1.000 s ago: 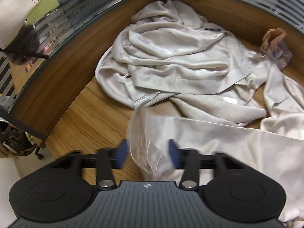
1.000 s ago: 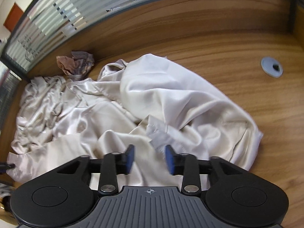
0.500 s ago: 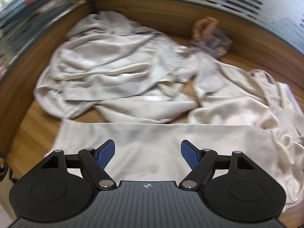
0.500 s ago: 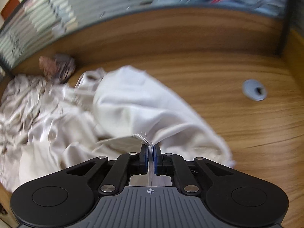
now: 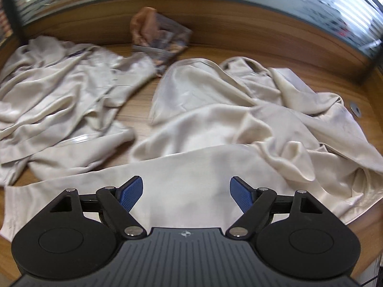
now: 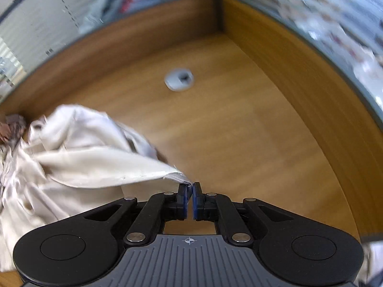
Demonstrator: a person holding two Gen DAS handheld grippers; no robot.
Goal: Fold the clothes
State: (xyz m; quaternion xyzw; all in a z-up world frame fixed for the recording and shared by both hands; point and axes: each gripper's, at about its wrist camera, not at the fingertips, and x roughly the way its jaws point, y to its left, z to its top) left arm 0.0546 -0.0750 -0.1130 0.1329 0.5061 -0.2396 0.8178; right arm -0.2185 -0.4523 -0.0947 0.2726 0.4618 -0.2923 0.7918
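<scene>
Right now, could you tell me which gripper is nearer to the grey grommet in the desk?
Right. The right gripper, shut on the cream garment, faces the grommet; the open left gripper hovers across the garment from it.

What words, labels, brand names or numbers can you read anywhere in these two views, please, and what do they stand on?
No text reads in either view.
Dark tag on the left cream garment: too blurred to read.
Patterned cloth by the back wall: a print, no legible words.
Both gripper bodies: only a small crosshair mark, no letters.
</scene>
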